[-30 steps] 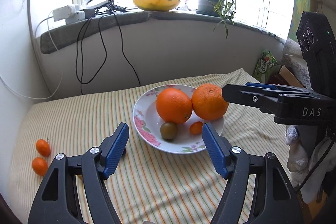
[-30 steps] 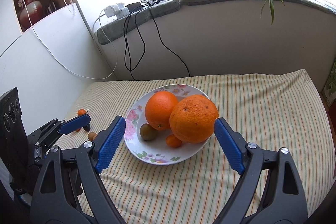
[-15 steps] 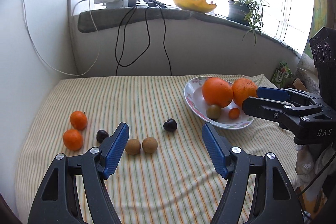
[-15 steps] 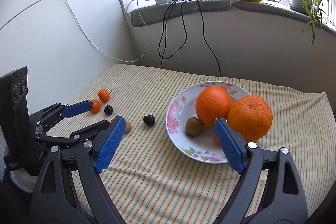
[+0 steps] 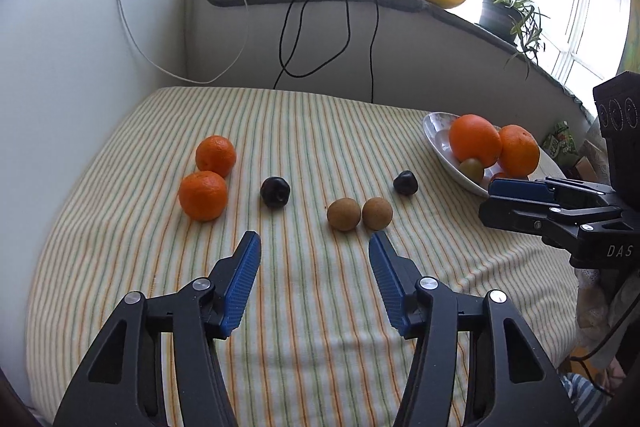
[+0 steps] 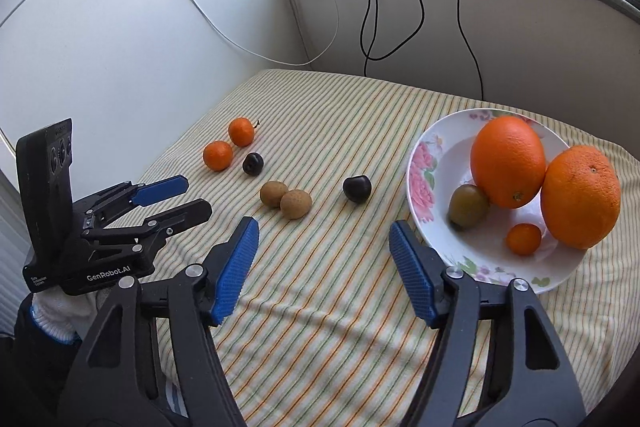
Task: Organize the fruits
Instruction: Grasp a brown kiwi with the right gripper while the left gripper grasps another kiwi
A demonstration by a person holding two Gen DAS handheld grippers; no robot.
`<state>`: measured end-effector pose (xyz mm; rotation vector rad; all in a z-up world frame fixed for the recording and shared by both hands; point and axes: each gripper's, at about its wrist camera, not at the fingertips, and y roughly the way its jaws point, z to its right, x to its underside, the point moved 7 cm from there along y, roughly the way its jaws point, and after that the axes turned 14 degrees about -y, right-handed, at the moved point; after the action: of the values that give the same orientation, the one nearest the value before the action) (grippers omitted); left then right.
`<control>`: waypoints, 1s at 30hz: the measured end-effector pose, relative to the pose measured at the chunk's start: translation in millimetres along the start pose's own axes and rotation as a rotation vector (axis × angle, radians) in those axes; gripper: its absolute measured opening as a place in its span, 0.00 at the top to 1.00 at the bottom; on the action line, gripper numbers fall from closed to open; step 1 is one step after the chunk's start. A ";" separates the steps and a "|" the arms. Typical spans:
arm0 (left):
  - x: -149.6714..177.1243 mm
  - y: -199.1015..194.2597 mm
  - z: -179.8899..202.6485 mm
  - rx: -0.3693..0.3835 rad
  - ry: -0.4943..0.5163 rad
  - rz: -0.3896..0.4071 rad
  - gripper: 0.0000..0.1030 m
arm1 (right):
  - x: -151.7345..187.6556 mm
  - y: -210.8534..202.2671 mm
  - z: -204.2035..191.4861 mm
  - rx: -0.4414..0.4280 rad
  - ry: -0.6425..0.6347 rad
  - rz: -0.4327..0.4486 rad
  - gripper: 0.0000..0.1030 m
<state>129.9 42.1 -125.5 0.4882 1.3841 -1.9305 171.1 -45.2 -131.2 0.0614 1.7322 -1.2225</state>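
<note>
Both views have swung left off the plate; left gripper and right gripper closing, jaws apart, nothing between. Plate rim partly cut off by right gripper in left view. Striped cloth, windowsill behind. Loose: two tangerines, two dark plums, two brown fruits. On plate: two oranges

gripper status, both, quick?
Left gripper: open, jaws closing, nothing between them.
Right gripper: open, jaws closing, nothing between them.
</note>
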 end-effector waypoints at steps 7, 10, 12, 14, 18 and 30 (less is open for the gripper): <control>0.1 16.0 3.2 0.039 0.011 -0.044 0.64 | 3.8 38.3 -17.4 -0.060 -0.047 -0.070 0.59; -0.4 23.7 2.5 0.045 0.005 -0.063 0.66 | 2.7 50.8 -18.3 -0.063 -0.064 -0.087 0.61; -2.1 26.8 3.2 0.054 0.003 -0.069 0.66 | 1.4 58.2 -15.4 -0.062 -0.062 -0.094 0.63; -3.5 30.4 4.8 0.062 0.004 -0.078 0.66 | -0.4 64.1 -13.6 -0.064 -0.062 -0.100 0.66; -5.3 38.5 6.0 0.069 0.005 -0.099 0.66 | -5.2 76.8 -15.9 -0.053 -0.095 -0.112 0.67; -11.4 48.6 -0.2 0.110 -0.051 -0.148 0.74 | -12.9 93.6 -20.3 -0.029 -0.176 -0.132 0.67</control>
<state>172.9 37.1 -150.4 0.3951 1.3184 -2.1321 213.5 21.9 -186.3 -0.1753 1.6200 -1.2583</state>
